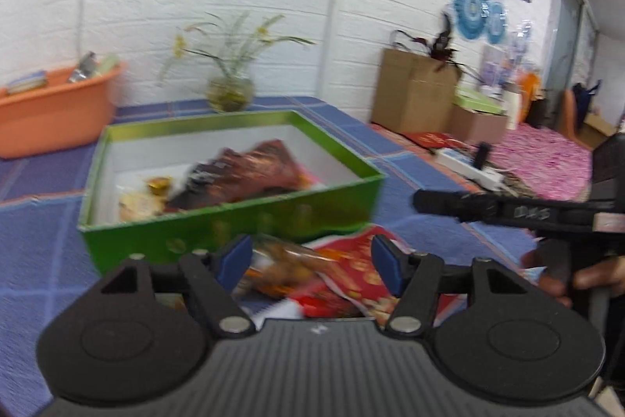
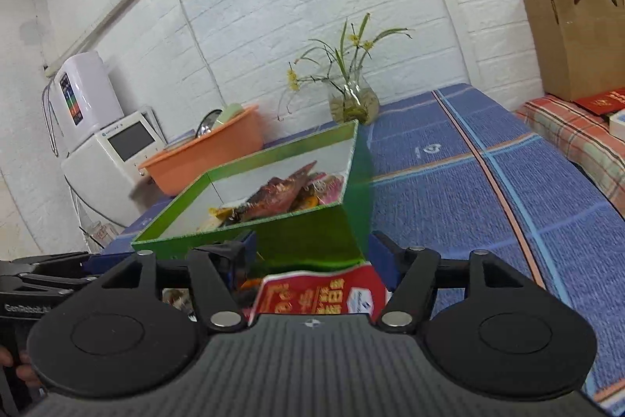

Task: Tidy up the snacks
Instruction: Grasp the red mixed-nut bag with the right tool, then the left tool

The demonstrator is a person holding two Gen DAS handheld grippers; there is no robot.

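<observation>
both views blurry from motion. left gripper (image 1: 312,264) jaws apart, blue pads (image 1: 236,260) clear of everything, nothing clamped; a red snack packet (image 1: 351,280) with gold print lies on the cloth just past and between the tips, with a clear-fronted bag of brownish snacks (image 1: 281,270) against its left side, neither pinched. right gripper (image 2: 312,255) jaws spread wide, the same red snack packet (image 2: 320,294) sits low between its fingers, close to the gripper body, pads not pressing on it. green box (image 1: 218,206), open top, white inside, stands just behind the packets on the blue checked tablecloth (image 1: 39,260); in the right wrist view the green box (image 2: 312,241) is right in front of the tips. inside the box a dark red-brown snack bag (image 1: 250,174) leans across the middle, small yellowish wrapped pieces (image 1: 144,198) at its near left corner. in the left wrist view the right gripper (image 1: 422,201) comes in from the right edge, black, with a hand (image 1: 566,276) under it on the handle. orange tub (image 1: 58,104) at far left on the table with stuff in it, can't make out what. glass vase with yellow flowers (image 1: 230,88) behind the box by the white brick wall. cardboard box (image 1: 414,88) further right beyond the table. white appliance (image 2: 117,151) left of the tub in the right wrist view.
</observation>
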